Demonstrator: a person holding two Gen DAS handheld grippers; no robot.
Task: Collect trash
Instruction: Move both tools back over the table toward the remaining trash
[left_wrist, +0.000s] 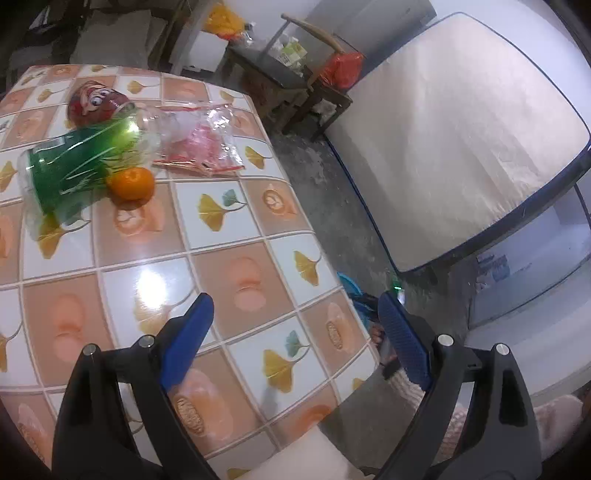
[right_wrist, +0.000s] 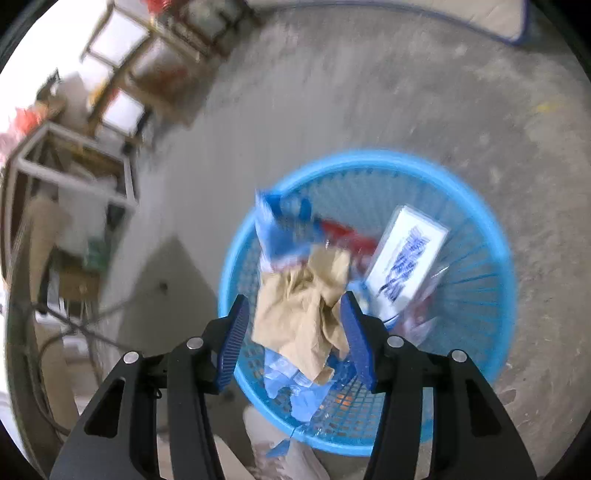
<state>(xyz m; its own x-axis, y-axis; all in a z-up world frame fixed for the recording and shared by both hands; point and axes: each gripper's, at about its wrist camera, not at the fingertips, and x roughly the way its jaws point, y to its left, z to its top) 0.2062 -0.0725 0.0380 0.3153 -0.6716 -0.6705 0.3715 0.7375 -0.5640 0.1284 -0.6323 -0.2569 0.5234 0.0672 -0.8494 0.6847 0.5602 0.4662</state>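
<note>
Right tongs (right_wrist: 295, 325) sit spread over the blue basket (right_wrist: 495, 236) on the floor, crumpled brown paper (right_wrist: 299, 314) between them, touching the right pad; grip unclear. Left tongs (left_wrist: 295, 332) hang wide apart at the tabletop (left_wrist: 229, 258) edge; green bottle (left_wrist: 74, 166), orange (left_wrist: 131, 183) and plastic bag (left_wrist: 203, 144) lie at its far side.
</note>
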